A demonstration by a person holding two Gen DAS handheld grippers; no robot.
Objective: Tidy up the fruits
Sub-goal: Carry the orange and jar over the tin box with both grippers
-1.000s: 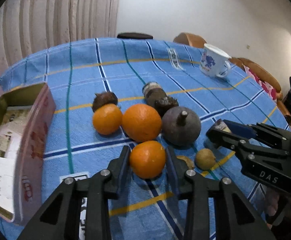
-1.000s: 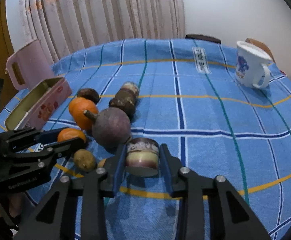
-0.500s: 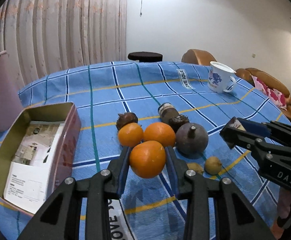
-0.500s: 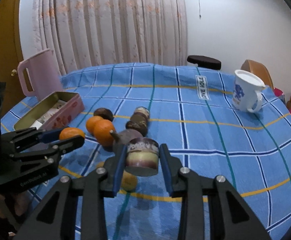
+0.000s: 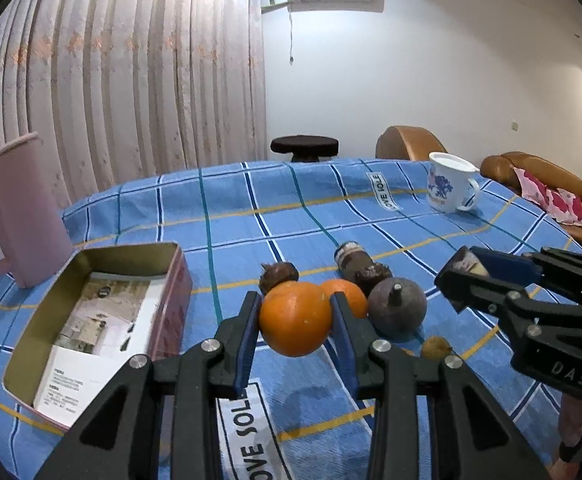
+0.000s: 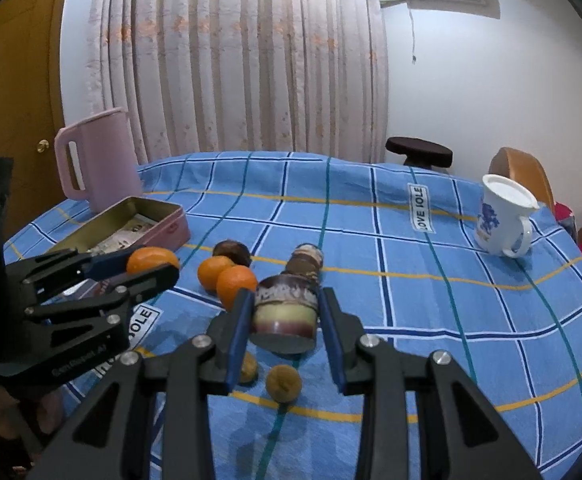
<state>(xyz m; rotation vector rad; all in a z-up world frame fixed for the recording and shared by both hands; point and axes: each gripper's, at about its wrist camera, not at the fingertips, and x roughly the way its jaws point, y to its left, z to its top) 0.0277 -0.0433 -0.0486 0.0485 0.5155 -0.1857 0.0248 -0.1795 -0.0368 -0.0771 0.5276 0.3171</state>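
Observation:
My left gripper [image 5: 295, 300] is shut on an orange [image 5: 295, 324] and holds it above the blue checked tablecloth [image 5: 251, 216]. My right gripper [image 6: 285, 296] is shut on a short brown and cream cylindrical piece [image 6: 285, 316], also lifted off the cloth. Below them on the table lie two oranges [image 6: 211, 272] [image 6: 237, 284], a dark round fruit with a stem [image 5: 397, 306], a small brown fruit [image 5: 279, 274], a second cylindrical piece [image 6: 307, 260] and two small yellowish fruits [image 6: 283, 382] [image 6: 249, 368].
An open pink tin [image 5: 171, 300] with papers inside lies at the left, with a pink jug [image 5: 11, 216] behind it. A white mug [image 5: 449, 188] stands at the far right. A dark stool [image 5: 305, 146] and a brown sofa [image 5: 539, 168] are beyond the table.
Both grippers have risen from the table with their loads, the orange and the cylindrical piece. Both views have tipped up, so more of the room shows.

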